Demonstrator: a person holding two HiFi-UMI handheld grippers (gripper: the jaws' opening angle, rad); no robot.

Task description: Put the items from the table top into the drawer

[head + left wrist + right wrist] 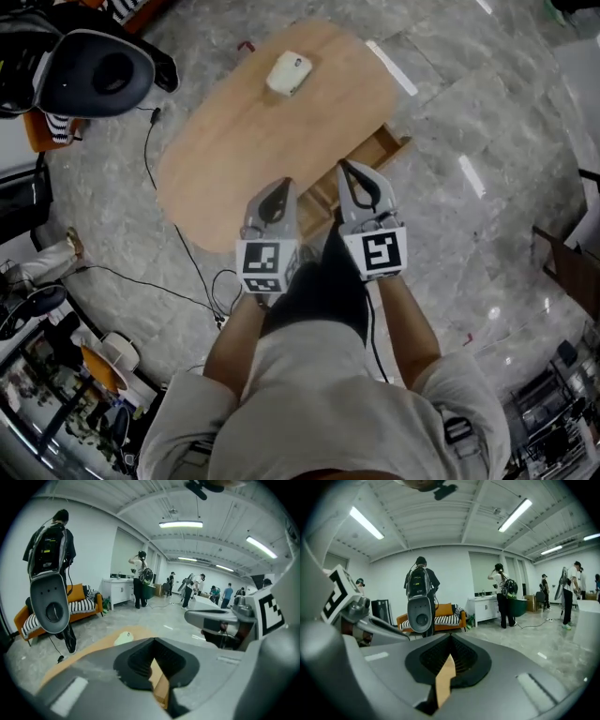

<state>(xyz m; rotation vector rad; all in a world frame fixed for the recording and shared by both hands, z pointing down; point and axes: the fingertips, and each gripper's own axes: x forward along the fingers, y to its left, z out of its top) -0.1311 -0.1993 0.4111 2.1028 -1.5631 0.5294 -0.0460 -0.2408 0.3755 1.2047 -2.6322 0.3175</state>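
A white computer mouse (290, 73) lies on the far part of the oval wooden table (234, 141); it is also in the left gripper view as a pale mouse (124, 638) ahead. A wooden drawer (373, 157) stands pulled out under the table's right side. My left gripper (281, 184) (152, 641) is shut and empty over the table's near edge. My right gripper (344, 166) (450, 639) is shut and empty beside it, above the drawer's near end. Only a sliver of wood shows past the right jaws.
A person wearing a backpack rig (94, 70) stands past the table's far left, by an orange sofa (28, 618). Black cables (187, 248) trail over the marble floor left of the table. Several people and white cabinets (119, 590) are further back in the room.
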